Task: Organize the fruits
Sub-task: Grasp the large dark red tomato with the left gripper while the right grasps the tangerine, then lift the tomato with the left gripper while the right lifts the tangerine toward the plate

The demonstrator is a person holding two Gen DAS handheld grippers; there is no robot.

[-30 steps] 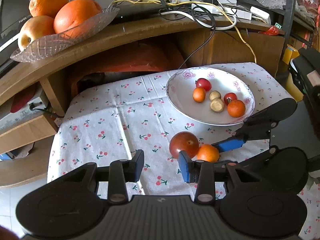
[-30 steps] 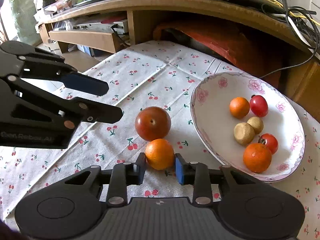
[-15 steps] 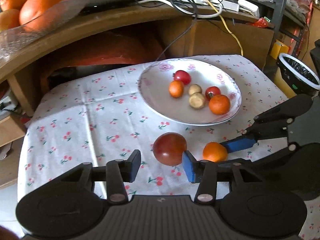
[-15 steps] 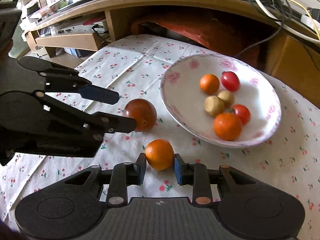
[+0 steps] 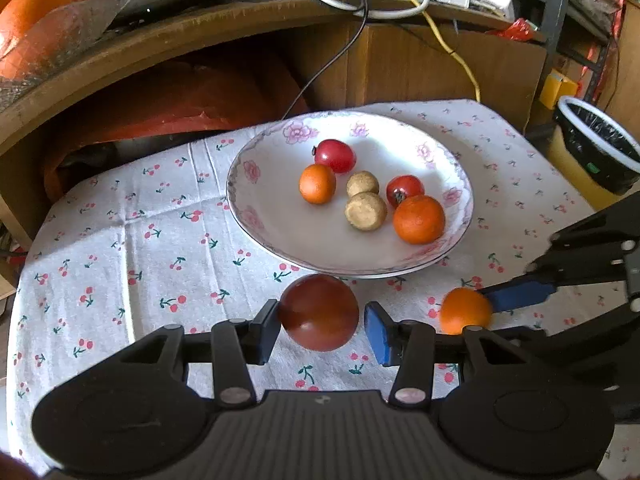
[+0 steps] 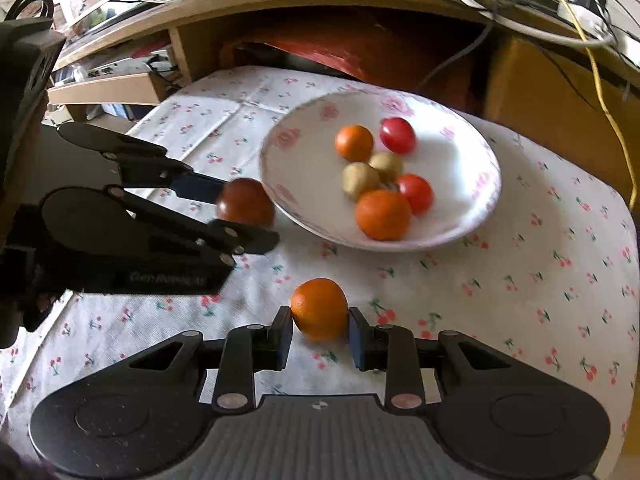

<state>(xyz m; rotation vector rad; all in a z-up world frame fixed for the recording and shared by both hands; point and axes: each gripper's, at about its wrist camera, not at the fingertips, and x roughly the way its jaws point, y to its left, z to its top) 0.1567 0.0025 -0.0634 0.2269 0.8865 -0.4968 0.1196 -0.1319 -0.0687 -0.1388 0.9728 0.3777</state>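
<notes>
The left gripper (image 5: 320, 330) jaws bracket the dark red tomato (image 5: 319, 312) without clamping, while the right gripper (image 6: 320, 338) jaws bracket the tangerine (image 6: 319, 308) unclenched, both fruits on the worktop (image 5: 120, 248) beside the plate (image 5: 280, 232).

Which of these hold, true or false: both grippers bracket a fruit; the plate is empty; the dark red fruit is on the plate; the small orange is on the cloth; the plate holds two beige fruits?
1. Each gripper has a fruit between its fingers. True: the left gripper brackets the dark red round fruit, the right gripper the small loose orange.
2. The white floral plate is empty. False: it holds six small fruits.
3. The dark red round fruit lies on the plate. False: it is just outside the rim.
4. The small loose orange is on the cherry-print tablecloth. True.
5. The plate holds two beige round fruits. True.
</notes>
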